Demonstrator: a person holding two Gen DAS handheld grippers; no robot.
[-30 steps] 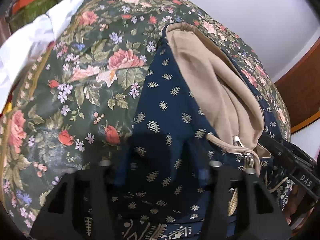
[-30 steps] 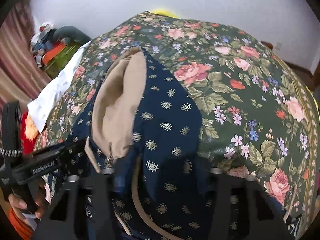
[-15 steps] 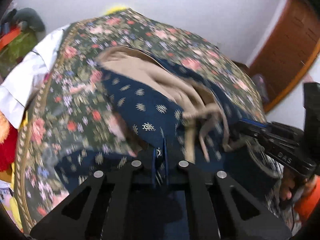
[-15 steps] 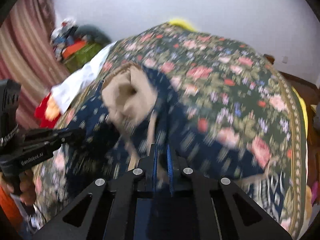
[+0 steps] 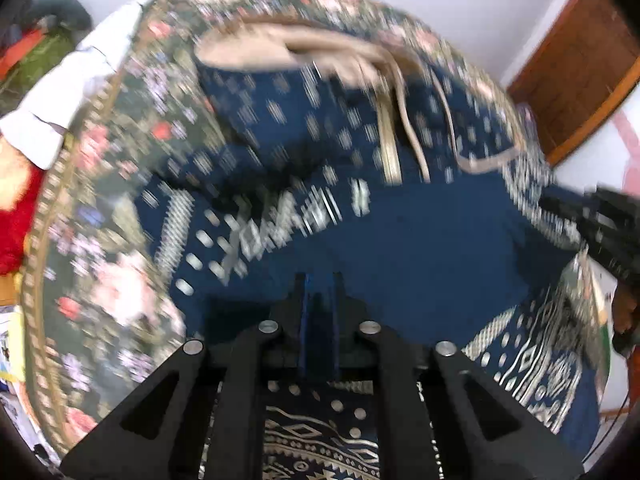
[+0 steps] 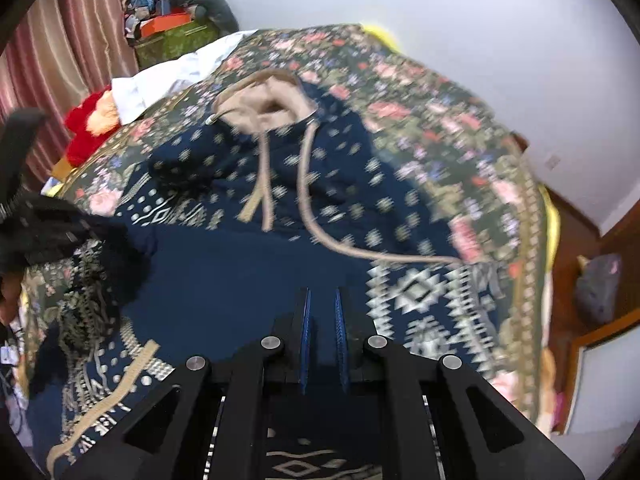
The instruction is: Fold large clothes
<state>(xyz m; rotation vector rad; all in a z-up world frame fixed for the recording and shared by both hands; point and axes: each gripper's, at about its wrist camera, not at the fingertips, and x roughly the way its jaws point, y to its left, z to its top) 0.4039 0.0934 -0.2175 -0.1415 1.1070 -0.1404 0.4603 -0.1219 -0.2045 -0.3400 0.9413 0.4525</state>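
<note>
Both the left gripper (image 5: 319,312) and right gripper (image 6: 322,332) have jaws clamped on the navy hoodie's (image 6: 248,268) hem, hood toward the bed's (image 6: 460,120) far edge; keeping even tension should lay it flat.

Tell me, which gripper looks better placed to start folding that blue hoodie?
Neither clearly: the left gripper and right gripper each pinch the hoodie hem, jaws nearly closed. A fold probably needs both together.

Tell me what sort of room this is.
Most likely a bedroom: a bed under a dark floral bedspread, pink striped curtains beside it, and a navy patterned hoodie spread out on top.
</note>
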